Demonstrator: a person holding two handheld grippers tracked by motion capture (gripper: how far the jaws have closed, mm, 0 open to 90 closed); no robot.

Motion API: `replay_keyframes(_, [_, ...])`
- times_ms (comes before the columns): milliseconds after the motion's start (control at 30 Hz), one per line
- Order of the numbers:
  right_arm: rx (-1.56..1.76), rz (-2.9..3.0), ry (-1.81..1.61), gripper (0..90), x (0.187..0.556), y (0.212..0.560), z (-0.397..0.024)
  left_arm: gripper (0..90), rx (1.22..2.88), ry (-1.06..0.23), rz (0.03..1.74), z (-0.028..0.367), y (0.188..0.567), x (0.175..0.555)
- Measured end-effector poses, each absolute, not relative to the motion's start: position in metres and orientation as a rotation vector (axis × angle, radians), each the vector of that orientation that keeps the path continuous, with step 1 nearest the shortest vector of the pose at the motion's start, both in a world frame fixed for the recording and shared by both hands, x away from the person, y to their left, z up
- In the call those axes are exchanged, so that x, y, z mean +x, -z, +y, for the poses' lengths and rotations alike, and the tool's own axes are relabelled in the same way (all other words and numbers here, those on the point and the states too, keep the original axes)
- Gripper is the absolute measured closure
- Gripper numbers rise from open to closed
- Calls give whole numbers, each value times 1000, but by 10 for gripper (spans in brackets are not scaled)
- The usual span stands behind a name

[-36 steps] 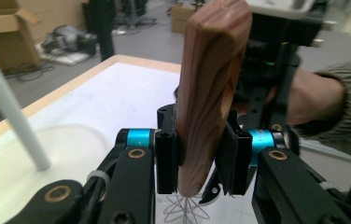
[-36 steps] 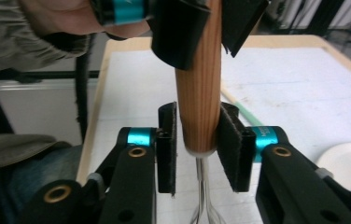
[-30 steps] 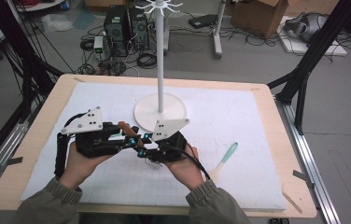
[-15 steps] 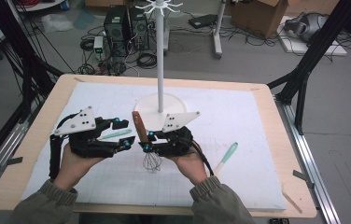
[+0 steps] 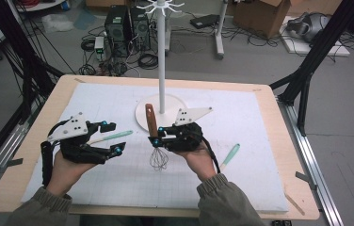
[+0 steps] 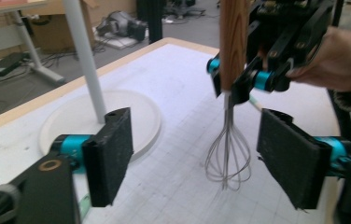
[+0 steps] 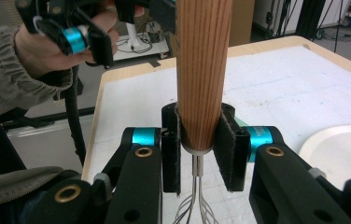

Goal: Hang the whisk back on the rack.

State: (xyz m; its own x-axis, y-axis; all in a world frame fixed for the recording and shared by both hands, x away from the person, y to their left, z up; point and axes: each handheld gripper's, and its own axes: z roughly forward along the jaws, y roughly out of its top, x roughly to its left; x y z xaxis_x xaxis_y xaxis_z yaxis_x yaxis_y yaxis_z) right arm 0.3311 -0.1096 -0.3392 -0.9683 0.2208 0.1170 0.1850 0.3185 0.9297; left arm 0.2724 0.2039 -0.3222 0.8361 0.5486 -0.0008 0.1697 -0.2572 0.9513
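Whisk stands upright mid-surface, wire end down, wood handle clamped in right hand-held gripper; left hand-held gripper, jaws just opened w/ nothing between, sits beside it, prob. clear.

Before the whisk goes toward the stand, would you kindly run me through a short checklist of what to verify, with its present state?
1. Right gripper clamped on the whisk at the wooden handle's lower end: ok.
2. Left gripper has let go; its jaws have just been opening, nothing pressed between the pads: ok.
3. Whisk upright, handle up, wires down: ok.
4. Wires lifted off the mat: cannot tell.
5. Stand upright on its round base: ok.
6. Hanging loop on the handle top: cannot tell.
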Motion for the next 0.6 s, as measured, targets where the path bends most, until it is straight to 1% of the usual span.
replay_keyframes(300, [396,2528,-1785,738,341,331,-120,212,1823,-413,586,215,336,271])
replay_keyframes(333, [395,2520,-1786,737,342,329,-121,207,1830,-416,598,217,342,271])
replay_keyframes(600, [395,2530,-1789,738,350,323,-124,135,1843,-431,639,229,365,276])
